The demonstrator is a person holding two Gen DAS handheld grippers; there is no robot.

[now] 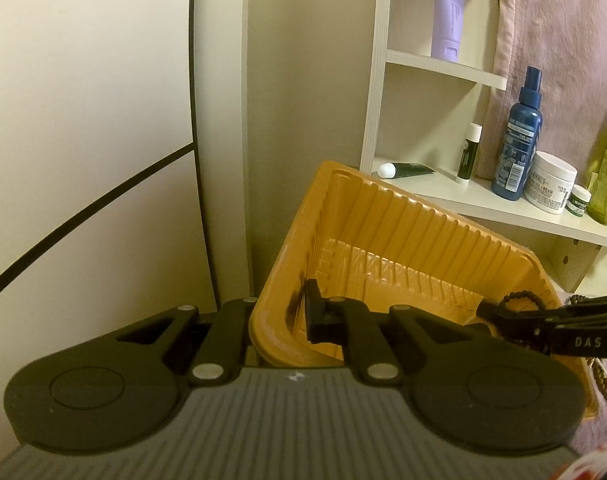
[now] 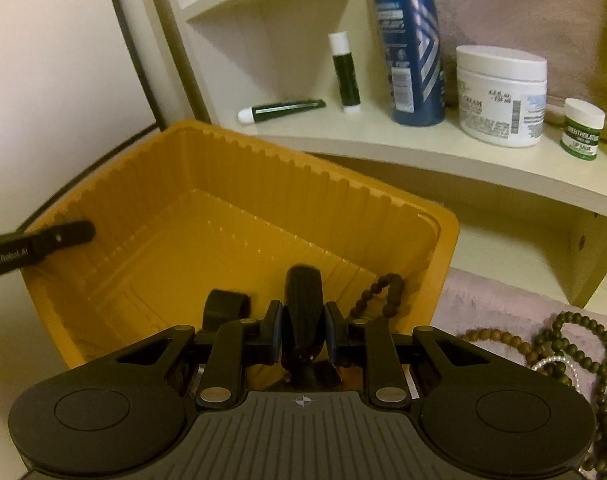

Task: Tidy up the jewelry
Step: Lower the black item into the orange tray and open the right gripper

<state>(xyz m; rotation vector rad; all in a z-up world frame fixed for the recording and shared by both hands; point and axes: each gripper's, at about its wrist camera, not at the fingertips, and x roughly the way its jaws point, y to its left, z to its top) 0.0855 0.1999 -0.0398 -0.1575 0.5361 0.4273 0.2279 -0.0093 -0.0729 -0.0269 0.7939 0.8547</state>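
An orange ribbed plastic tray [image 1: 403, 232] sits tilted below the shelf. My left gripper [image 1: 293, 314] is shut on the tray's near left wall, with one finger inside and the other hidden outside. That inner finger [image 2: 63, 236] shows at the left of the right wrist view. My right gripper [image 2: 303, 336] hangs over the tray [image 2: 263, 184] at its near right corner. It is shut on dark bracelets: a black ribbed band [image 2: 303, 300] sits between the pads, and a brown bead loop [image 2: 379, 292] sticks out to the right. In the left wrist view the right gripper [image 1: 487, 314] reaches in from the right with the bead loop [image 1: 523, 296] above it.
Several bead strands [image 2: 563, 344] lie on pinkish fabric right of the tray. Behind it, a cream shelf [image 2: 423, 152] carries a blue spray bottle [image 2: 411, 40], a white cream jar [image 2: 499, 96], a green stick [image 2: 345, 72], a green tube [image 2: 283, 109] and a small green jar [image 2: 581, 128]. A pale wall panel [image 1: 83, 100] stands on the left.
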